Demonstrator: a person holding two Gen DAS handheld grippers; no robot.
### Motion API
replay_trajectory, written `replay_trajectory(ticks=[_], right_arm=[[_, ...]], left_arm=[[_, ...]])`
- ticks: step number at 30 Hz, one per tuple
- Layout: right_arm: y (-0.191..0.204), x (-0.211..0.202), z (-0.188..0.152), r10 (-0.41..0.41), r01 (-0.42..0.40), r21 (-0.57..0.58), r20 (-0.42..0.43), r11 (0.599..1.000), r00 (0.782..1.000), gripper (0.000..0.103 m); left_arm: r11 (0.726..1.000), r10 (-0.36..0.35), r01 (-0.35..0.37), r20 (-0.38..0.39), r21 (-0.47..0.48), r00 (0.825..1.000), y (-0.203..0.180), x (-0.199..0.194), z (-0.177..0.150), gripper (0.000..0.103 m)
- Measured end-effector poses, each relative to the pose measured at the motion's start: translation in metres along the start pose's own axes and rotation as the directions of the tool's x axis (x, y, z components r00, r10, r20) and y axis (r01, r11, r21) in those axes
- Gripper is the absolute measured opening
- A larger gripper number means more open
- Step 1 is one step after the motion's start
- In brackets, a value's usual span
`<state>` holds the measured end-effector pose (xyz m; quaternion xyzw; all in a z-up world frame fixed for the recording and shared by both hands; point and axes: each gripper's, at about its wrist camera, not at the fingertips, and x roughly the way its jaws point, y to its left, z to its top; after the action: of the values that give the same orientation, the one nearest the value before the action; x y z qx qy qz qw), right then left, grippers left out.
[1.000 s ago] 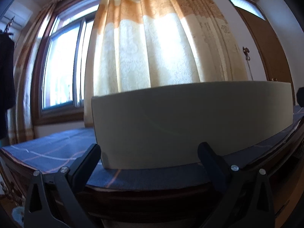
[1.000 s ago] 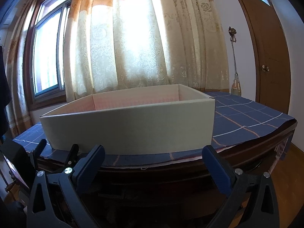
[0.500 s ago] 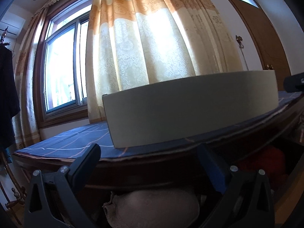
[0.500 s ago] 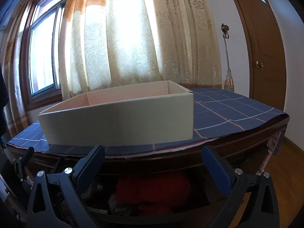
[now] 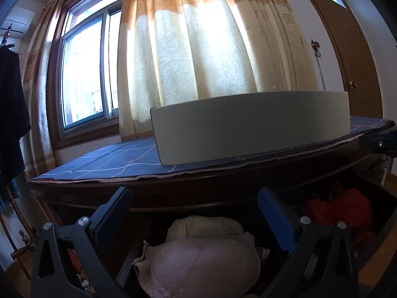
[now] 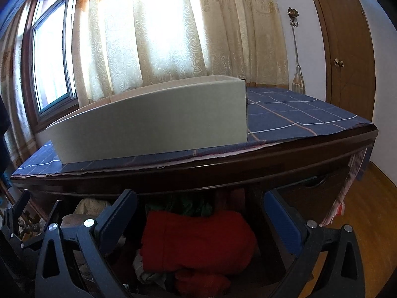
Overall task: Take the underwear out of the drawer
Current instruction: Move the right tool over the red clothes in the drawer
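**Q:** What does your left wrist view show?

**A:** My left gripper [image 5: 194,208] has its two fingers spread wide, holding nothing. Between them, at 6 o'clock, lies a pale pink bra [image 5: 198,263] in the open drawer [image 5: 387,206], with a cream dotted garment [image 5: 206,226] just behind it. At 4 o'clock sits a red garment [image 5: 347,206] in the same drawer. Above, a dark wooden table [image 5: 198,186] carries a blue checked cloth [image 5: 111,161] and a beige cardboard box [image 5: 248,129]. A patterned curtain [image 5: 211,44] hangs at 12 o'clock, a window [image 5: 84,74] at 10 o'clock. The tip of my right gripper pokes in at 3 o'clock.

**Q:** How does that differ from a second ago?

**A:** Then the box filled the middle and the drawer was out of view. Half a second ago only the top of the bra peeked in. Now the view has dropped and the underwear shows fully.

**Q:** And the right wrist view?

**A:** My right gripper [image 6: 199,211] is equally wide open and empty. A folded red garment [image 6: 198,238] lies between the fingers at 6 o'clock, with something green [image 6: 178,204] behind it. My left gripper [image 6: 17,223] shows at 8 o'clock. A wooden door [image 6: 347,44] stands at 2 o'clock.

**Q:** What changed there?

**A:** A second ago no clothing was visible; now the red garment sits larger and closer, and the box has slid towards 10 o'clock.
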<state>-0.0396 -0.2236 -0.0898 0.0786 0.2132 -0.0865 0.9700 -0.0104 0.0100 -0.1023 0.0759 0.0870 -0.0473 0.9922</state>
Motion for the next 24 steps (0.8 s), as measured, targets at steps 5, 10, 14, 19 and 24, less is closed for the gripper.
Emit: replay_trajectory(ticks=[5,10,14,19,24], right_arm=[[-0.002,-0.01,-0.004,-0.008,0.008,-0.016,0.007,1.0,1.0,0.103],[-0.008,-0.022,-0.004,-0.021,0.021,-0.007,0.021,1.0,1.0,0.103],[-0.008,-0.028,-0.005,-0.015,0.015,-0.006,0.025,1.0,1.0,0.103],[-0.005,-0.039,-0.009,-0.004,0.005,-0.029,0.038,1.0,0.999,0.103],[-0.007,-0.047,-0.01,-0.001,0.002,-0.032,0.041,0.999,0.999,0.103]], left_arm=[[1.0,-0.008,0.008,-0.016,-0.002,1.0,0.003,-0.007,-0.001,0.103],[1.0,-0.014,0.013,-0.039,-0.015,0.999,0.005,-0.013,-0.003,0.103],[1.0,-0.014,0.014,-0.044,-0.011,0.999,0.006,-0.024,-0.006,0.103],[1.0,-0.02,0.02,-0.049,-0.003,0.999,0.008,-0.038,-0.008,0.103],[0.999,-0.047,0.047,-0.079,-0.005,0.996,0.011,-0.041,-0.007,0.103]])
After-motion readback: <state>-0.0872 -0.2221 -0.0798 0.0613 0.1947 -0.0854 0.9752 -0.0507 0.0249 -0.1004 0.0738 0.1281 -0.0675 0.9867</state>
